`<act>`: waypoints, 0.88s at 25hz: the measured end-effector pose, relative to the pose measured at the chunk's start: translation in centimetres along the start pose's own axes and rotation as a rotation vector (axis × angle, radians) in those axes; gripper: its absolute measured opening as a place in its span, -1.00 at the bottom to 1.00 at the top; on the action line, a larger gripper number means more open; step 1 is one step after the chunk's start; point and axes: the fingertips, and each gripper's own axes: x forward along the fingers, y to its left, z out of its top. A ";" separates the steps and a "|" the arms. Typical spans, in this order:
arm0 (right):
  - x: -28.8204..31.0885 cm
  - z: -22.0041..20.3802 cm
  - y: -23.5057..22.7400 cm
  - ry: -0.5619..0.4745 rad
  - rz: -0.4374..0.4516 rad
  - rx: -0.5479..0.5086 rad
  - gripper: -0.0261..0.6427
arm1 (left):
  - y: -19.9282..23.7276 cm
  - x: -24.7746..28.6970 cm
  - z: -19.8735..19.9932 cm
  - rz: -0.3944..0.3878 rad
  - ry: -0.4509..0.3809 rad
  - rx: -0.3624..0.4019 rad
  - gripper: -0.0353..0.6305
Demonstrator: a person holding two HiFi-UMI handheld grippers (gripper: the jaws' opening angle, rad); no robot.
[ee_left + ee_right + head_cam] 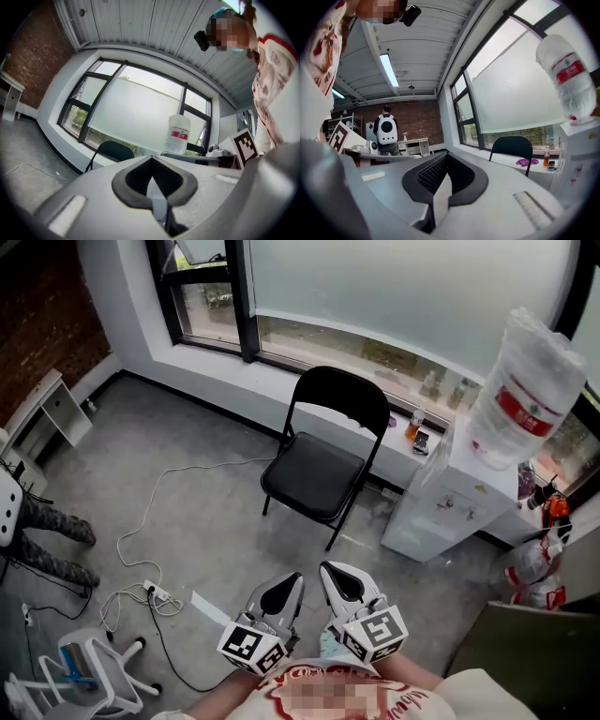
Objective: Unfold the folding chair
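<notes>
I hold the left claw (286, 589) and right claw (339, 579) closed together, empty, since the chair (323, 460) well ahead already stands unfolded.

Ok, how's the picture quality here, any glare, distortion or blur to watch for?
Head view: even daylight, folding chair sharp, only a faint shadow beneath. Left gripper view: heavy fisheye, window frame bowed, corners black, pane washed out. Right gripper view: same fisheye, water bottle stretched near the edge, ceiling lamp glaring.
</notes>
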 end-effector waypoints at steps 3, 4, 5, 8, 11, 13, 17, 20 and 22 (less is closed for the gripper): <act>-1.4 -1.7 4.2 0.009 -0.039 0.014 -0.85 | -0.3 -4.1 0.2 -0.027 0.001 0.013 -0.88; -1.9 -2.3 5.4 0.012 -0.056 0.018 -0.85 | -0.3 -5.2 0.1 -0.036 0.004 0.013 -0.88; -2.5 -3.0 6.5 0.017 -0.072 0.021 -0.85 | -0.4 -6.2 -0.1 -0.046 0.009 0.010 -0.88; -4.6 -4.7 8.9 0.038 -0.103 0.017 -0.85 | -1.2 -8.0 -1.6 -0.072 0.038 -0.013 -0.88; -6.6 -4.8 9.9 0.031 -0.131 0.003 -0.85 | -2.8 -8.8 -2.6 -0.112 0.049 -0.018 -0.88; -7.4 -4.1 9.9 0.010 -0.147 -0.007 -0.85 | -4.0 -8.9 -2.1 -0.135 0.040 -0.003 -0.88; -8.8 -3.3 9.6 -0.009 -0.165 -0.029 -0.85 | -5.9 -9.2 -0.9 -0.158 0.019 0.038 -0.88; -9.9 -2.8 9.4 -0.006 -0.173 -0.029 -0.85 | -6.9 -9.2 -0.7 -0.157 0.006 0.034 -0.88; -11.0 -2.5 9.4 -0.009 -0.175 -0.034 -0.85 | -7.9 -9.2 -0.7 -0.164 0.005 0.025 -0.88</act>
